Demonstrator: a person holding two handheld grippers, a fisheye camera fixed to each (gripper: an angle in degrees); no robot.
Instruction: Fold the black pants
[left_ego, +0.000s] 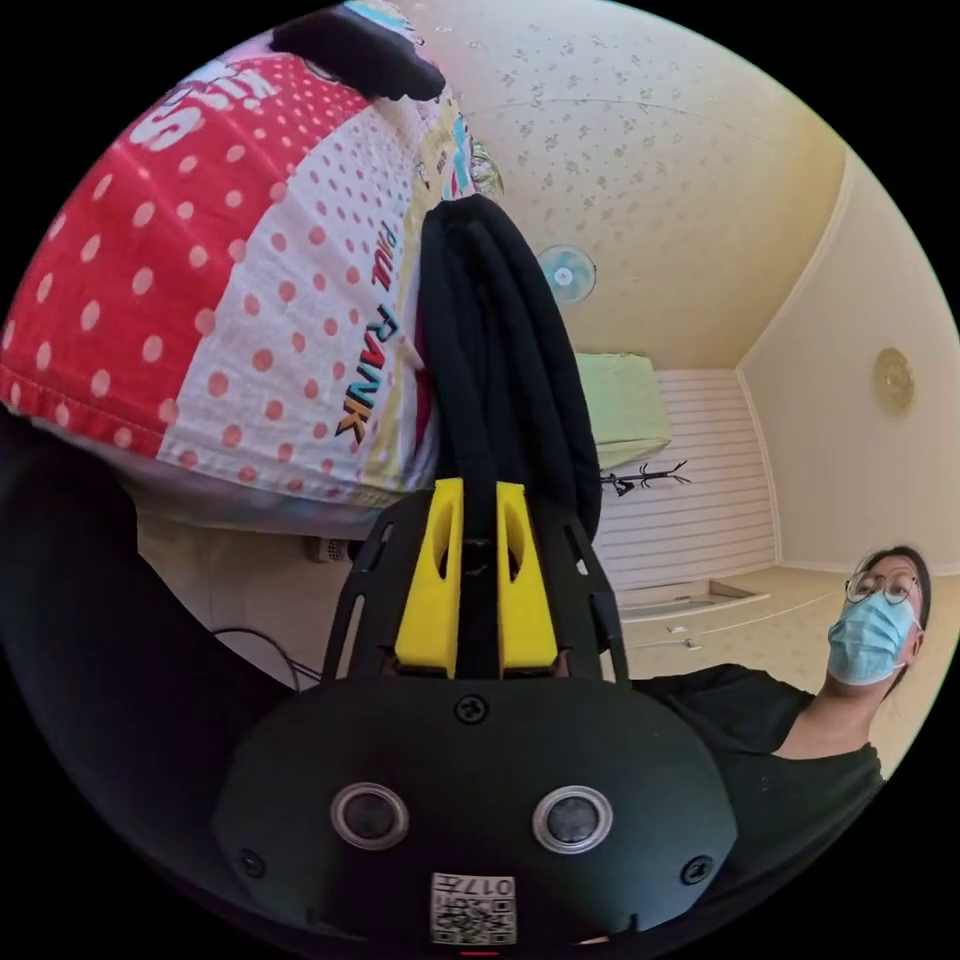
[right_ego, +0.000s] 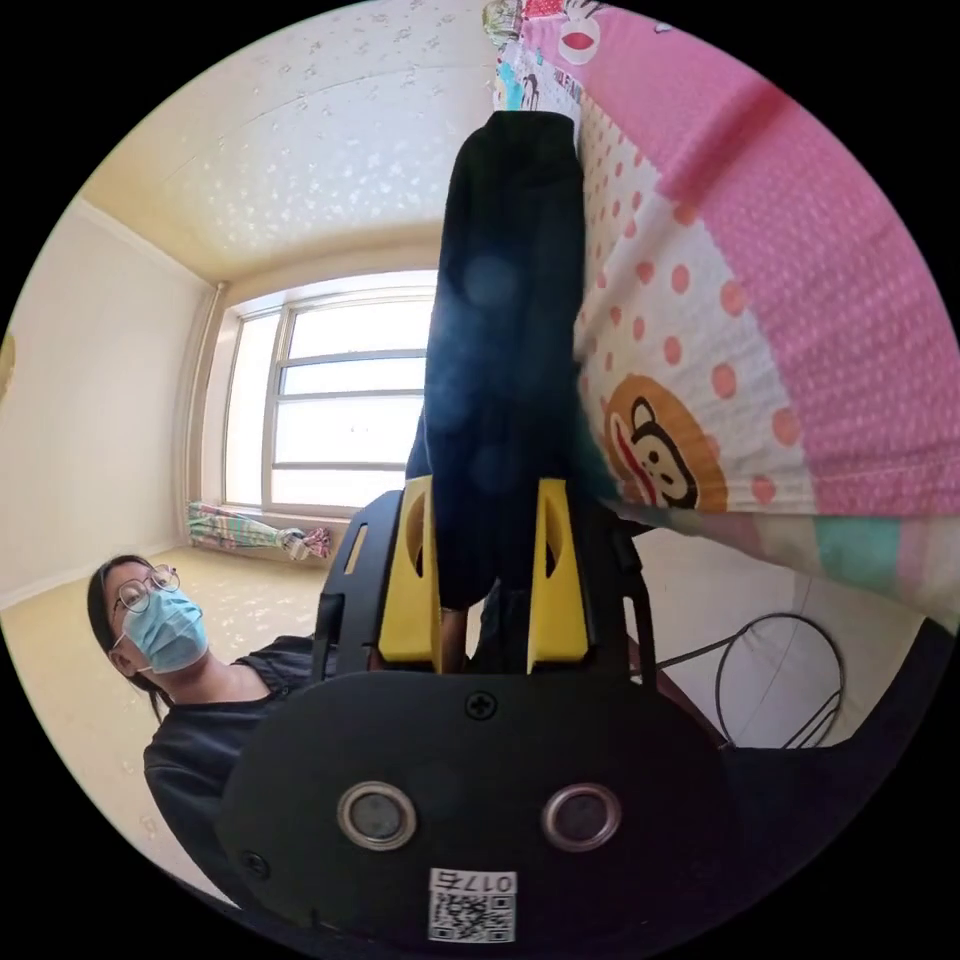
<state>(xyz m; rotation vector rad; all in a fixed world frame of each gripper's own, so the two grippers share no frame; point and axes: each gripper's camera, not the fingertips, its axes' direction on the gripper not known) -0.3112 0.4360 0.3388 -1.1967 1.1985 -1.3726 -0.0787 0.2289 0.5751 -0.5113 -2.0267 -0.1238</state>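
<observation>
In the left gripper view the black pants (left_ego: 505, 370) run as a bunched dark fold from my left gripper (left_ego: 478, 500) up along a dotted bedspread (left_ego: 200, 270). Both yellow jaws press on the fabric. In the right gripper view a wider band of the black pants (right_ego: 500, 330) passes between the yellow jaws of my right gripper (right_ego: 487, 500), which is shut on it. The cloth lies against the pink and white dotted bedspread (right_ego: 740, 260).
A person in a dark top stands close, seen at the lower right (left_ego: 780, 720) and the lower left (right_ego: 190, 680). A window (right_ego: 330, 400) is behind. A wall fan (left_ego: 567, 272) and a green cloth (left_ego: 625, 405) are farther off. Cables (right_ego: 790, 680) hang below the bed edge.
</observation>
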